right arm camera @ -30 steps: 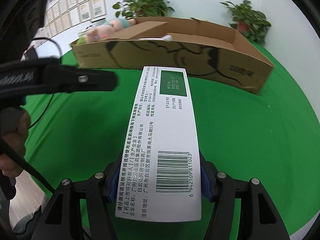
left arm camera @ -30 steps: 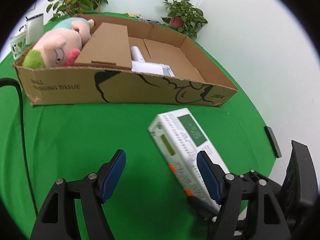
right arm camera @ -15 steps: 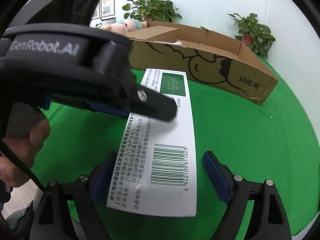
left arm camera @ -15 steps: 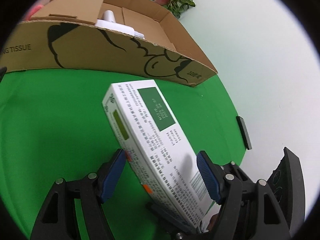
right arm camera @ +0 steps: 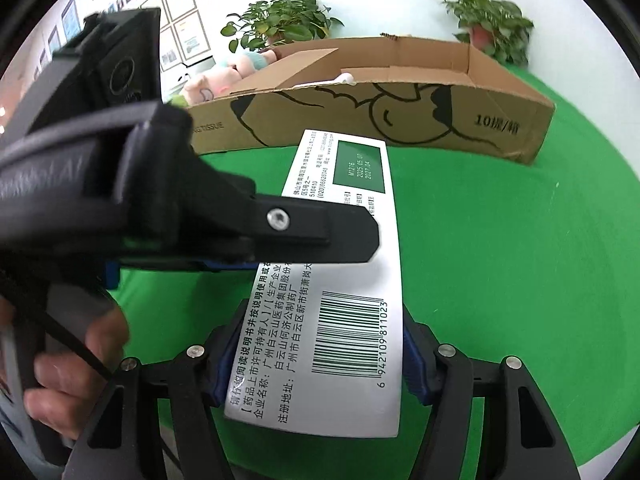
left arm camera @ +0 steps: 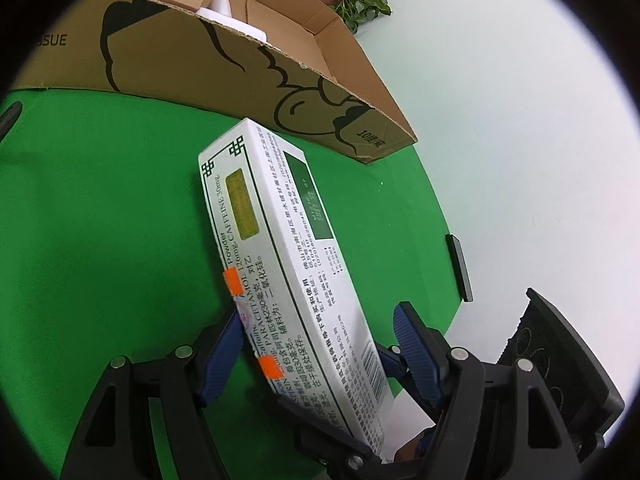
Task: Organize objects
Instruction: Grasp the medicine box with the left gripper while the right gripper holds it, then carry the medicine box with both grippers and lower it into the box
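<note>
Clearly, the medicine box (right arm camera: 336, 280), raised over the green desk (right arm camera: 500, 248) at 6 o'clock of the cardboard box (right arm camera: 400, 120), is clamped by the right gripper (right arm camera: 320, 354) while the left gripper (left arm camera: 320, 354) straddles it unclenched, so a mistimed handover could let it be dropped.

Plush toy (right arm camera: 224, 76): mostly hidden behind cardboard box (right arm camera: 400, 120) wall.
White item (left arm camera: 224, 10) in box: only top visible.
Medicine box (left arm camera: 288, 280): near end hidden behind jaws.

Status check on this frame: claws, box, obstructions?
Right claw shut on white printed medicine box. Left claw open, straddling the box, pads not gripping. Brown cardboard carton ahead; nothing between.
</note>
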